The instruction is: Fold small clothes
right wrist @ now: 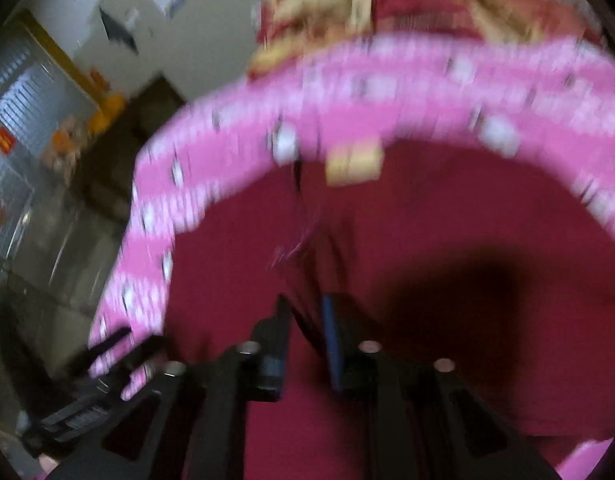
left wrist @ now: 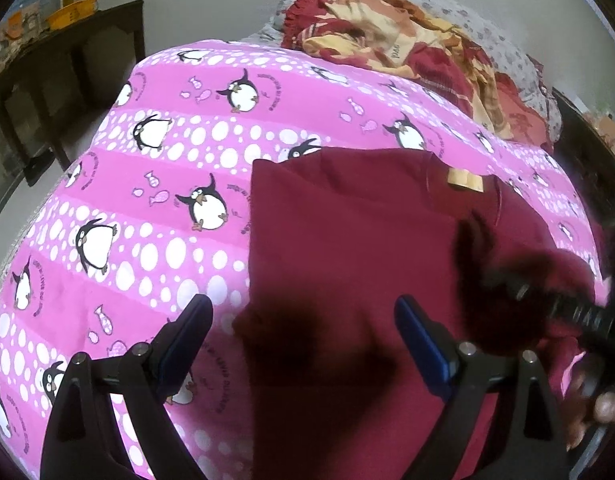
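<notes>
Two grippers over a maroon shirt [left wrist: 347, 240] lying flat on the bed's pink penguin sheet [left wrist: 147, 160], collar label toward the far edge. Left gripper [left wrist: 303, 340] is spread wide and empty, hovering at the shirt's near-left edge. Right gripper [right wrist: 305, 336] is heavily blurred, jaws narrow; a fabric fold seems between them, grip unconfirmed. Bare sheet on the left gives folding room; crumpled clothes pile [left wrist: 407, 40] crowds the far-right corner.

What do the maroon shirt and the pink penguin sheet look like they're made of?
The maroon shirt looks like soft matte cotton knit: it lies limp, shows no shine, and has a stitched neckline. The pink penguin sheet seems a thin printed woven cotton or blend, smooth and flat; which fibre it is cannot be told.
</notes>
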Demonstrator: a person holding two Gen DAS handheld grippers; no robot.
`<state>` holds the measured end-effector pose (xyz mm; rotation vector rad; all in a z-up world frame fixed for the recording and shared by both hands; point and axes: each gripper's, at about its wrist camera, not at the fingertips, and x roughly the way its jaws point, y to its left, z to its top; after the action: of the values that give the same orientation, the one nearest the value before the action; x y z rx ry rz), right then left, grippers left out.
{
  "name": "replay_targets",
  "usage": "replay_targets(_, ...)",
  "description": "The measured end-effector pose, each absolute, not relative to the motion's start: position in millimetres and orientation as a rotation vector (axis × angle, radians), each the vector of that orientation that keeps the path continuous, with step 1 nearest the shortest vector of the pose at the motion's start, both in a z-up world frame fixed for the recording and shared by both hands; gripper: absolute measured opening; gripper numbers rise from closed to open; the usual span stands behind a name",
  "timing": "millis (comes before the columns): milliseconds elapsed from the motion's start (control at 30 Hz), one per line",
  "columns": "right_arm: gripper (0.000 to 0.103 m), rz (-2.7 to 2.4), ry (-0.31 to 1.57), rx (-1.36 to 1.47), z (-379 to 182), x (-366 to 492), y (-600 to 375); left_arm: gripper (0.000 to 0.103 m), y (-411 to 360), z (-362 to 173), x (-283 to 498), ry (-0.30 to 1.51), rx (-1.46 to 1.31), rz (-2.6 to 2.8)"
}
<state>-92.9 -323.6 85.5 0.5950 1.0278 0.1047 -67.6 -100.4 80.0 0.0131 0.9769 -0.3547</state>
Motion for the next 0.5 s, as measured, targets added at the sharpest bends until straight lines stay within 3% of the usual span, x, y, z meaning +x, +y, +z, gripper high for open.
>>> replay_targets(100,0.049,0.132,1.000,0.624,93,-121,-336,0.091,-108,83,-70,0.960,0.021,-0.404)
replay_targets(167,0.066,0.075,0.947,0.598,108,-143,-354,0.091,-119,84,-71,0.953,0.021,-0.439)
replay_targets(233,0.073,0.030,0.901,0.622,120,-167,-377,0.091,-136,83,-71,0.966,0.024,-0.485)
replay_targets(500,0.074,-0.132,0.890,0.614,144,-234,-444,0.091,-217,68,-63,1.001,0.131,-0.563)
